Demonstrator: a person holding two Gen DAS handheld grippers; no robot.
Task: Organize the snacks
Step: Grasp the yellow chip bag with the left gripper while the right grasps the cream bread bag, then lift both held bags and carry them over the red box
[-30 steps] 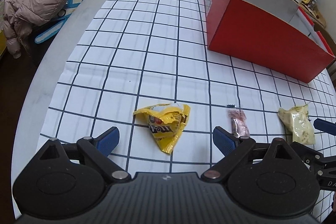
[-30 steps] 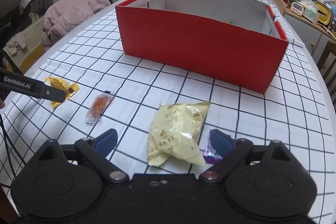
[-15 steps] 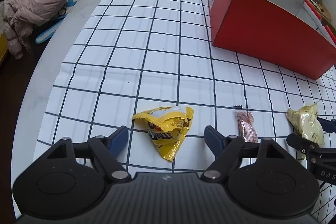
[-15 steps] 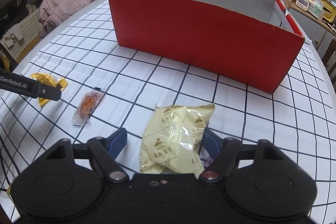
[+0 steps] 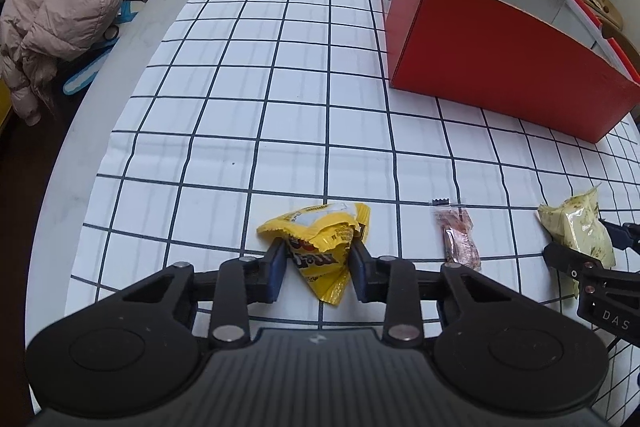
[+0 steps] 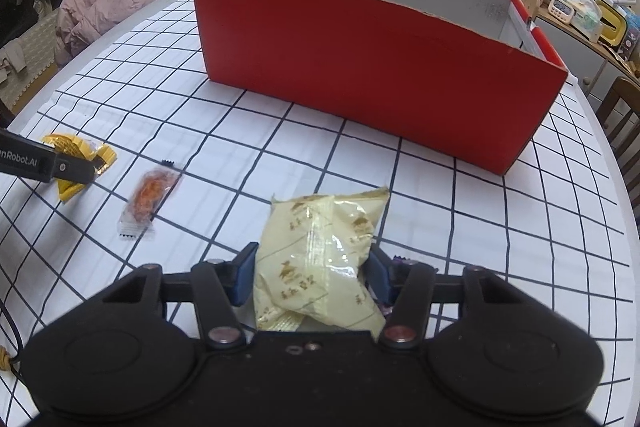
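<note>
My left gripper (image 5: 318,269) is shut on a crumpled yellow M&M's bag (image 5: 320,247) that lies on the checked tablecloth. My right gripper (image 6: 312,277) is shut on a pale yellow snack packet (image 6: 320,259), also resting on the cloth. A small clear packet with an orange-red snack (image 6: 148,201) lies between the two; it also shows in the left wrist view (image 5: 458,239). The open red box (image 6: 376,67) stands upright beyond them; its inside is hidden from here. The yellow bag shows in the right wrist view (image 6: 80,163), held by the left gripper.
A bit of purple wrapper (image 6: 400,261) peeks out by my right finger. A pink padded jacket (image 5: 60,23) hangs on a chair past the table's left edge. A shelf with bottles and a timer (image 6: 576,11) stands to the far right.
Both grippers moved forward and closed: the left onto the yellow M&M's bag, the right onto the pale yellow packet. The small orange-red packet stayed in place.
</note>
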